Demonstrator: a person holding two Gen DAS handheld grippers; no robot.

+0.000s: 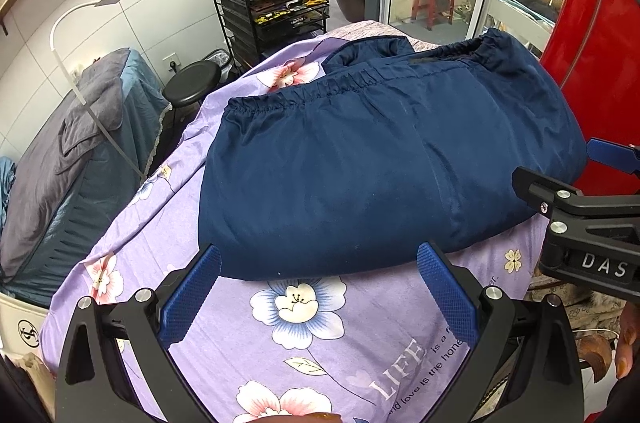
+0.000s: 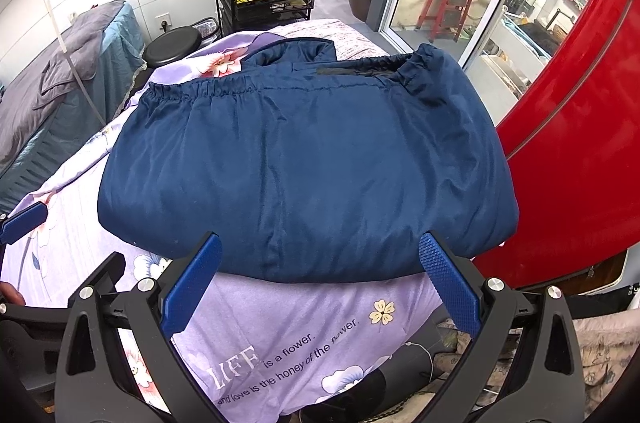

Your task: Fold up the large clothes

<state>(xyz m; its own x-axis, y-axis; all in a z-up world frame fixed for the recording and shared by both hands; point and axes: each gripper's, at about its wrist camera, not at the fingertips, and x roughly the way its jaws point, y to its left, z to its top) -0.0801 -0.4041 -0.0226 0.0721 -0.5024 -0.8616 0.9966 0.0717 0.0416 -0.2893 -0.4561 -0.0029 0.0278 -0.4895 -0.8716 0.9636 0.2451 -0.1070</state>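
Far left of the left wrist view: a bed draped in a grey blanket (image 1: 60, 151), a white lamp arm (image 1: 72, 35) curving above it, a black stool (image 1: 192, 81) just right of that. Upper centre: a black wire cart (image 1: 276, 7) crowded with bottles. Centre: a navy padded jacket (image 1: 380, 159), folded into a thick bundle, lying on a purple floral sheet (image 1: 304, 339) with printed lettering. Long axis running left to right across the frame, elastic hem bunched along the far edge, rounded fold edge turned toward the camera.

Lower centre of the same view: left gripper (image 1: 318, 255), blue pads spread wide, nothing between them, tips just short of the near fold edge, sheet showing in the gap. Right edge: part of the other gripper's black frame, beside the bundle's right end.

Right wrist view, centre: the same jacket (image 2: 304, 159), again broadside. Lower centre: right gripper (image 2: 320, 247), pads likewise spread wide and empty, tips close against the near edge, contact not clear. Far right: a glossy red appliance (image 2: 580, 143).

Jacket straight ahead of both pairs of fingers, neither clearly nearer; left toward its left half, right toward its right half. Looks close to finished, judging by the compact shape.
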